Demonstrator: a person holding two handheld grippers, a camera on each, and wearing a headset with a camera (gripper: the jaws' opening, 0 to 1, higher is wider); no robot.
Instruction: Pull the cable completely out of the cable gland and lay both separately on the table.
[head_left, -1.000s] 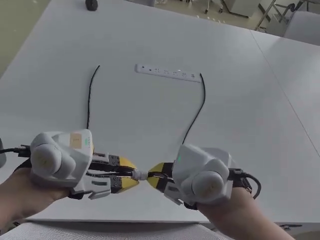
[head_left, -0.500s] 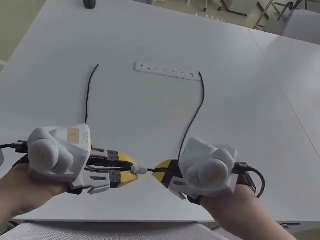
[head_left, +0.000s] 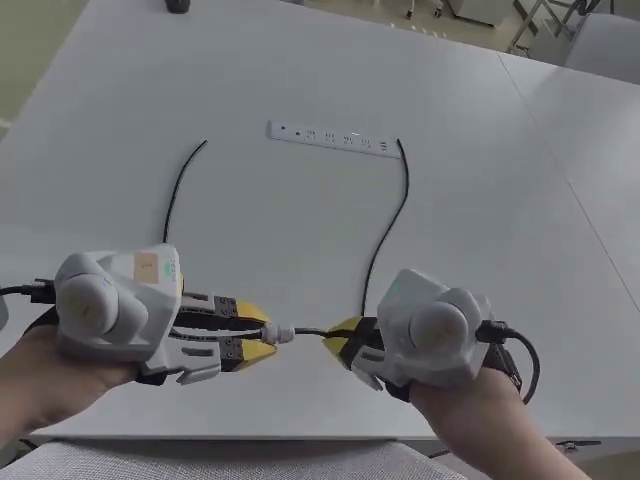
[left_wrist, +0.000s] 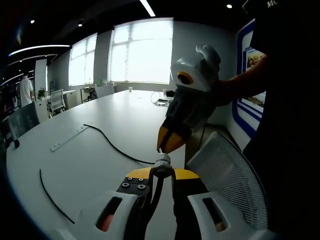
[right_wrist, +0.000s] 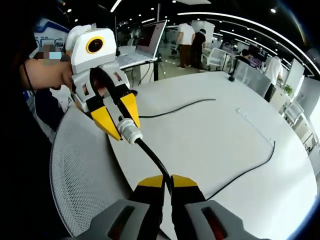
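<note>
Right now my left gripper (head_left: 258, 335) has its yellow jaws closed on the cable gland (head_left: 280, 333), a small pale fitting that pokes out just past the tips and faces my right hand. In the left gripper view the gland (left_wrist: 162, 166) sits between the jaw tips, and a black strand drops back between them toward my hand.

My right gripper (head_left: 342, 345) is pinched shut on the black cable (right_wrist: 152, 157) a little way from the gland's mouth. The two grippers are nose to nose, with a short, nearly straight stretch of cable bridging the gap, low over the near edge of the white table (head_left: 300, 230).

What matters for the next move is that the bridged stretch runs straight across me, left to right, in line with the gland's bore. I judge the pull should go directly rightward along that line while the left hand holds firm.

Beyond the right gripper the cable curves away over the table, ending close to the right end of a white power strip (head_left: 333, 139). Another black run lies on the table beyond the left gripper; I take it for the tail not yet drawn through, so plenty remains.
</note>
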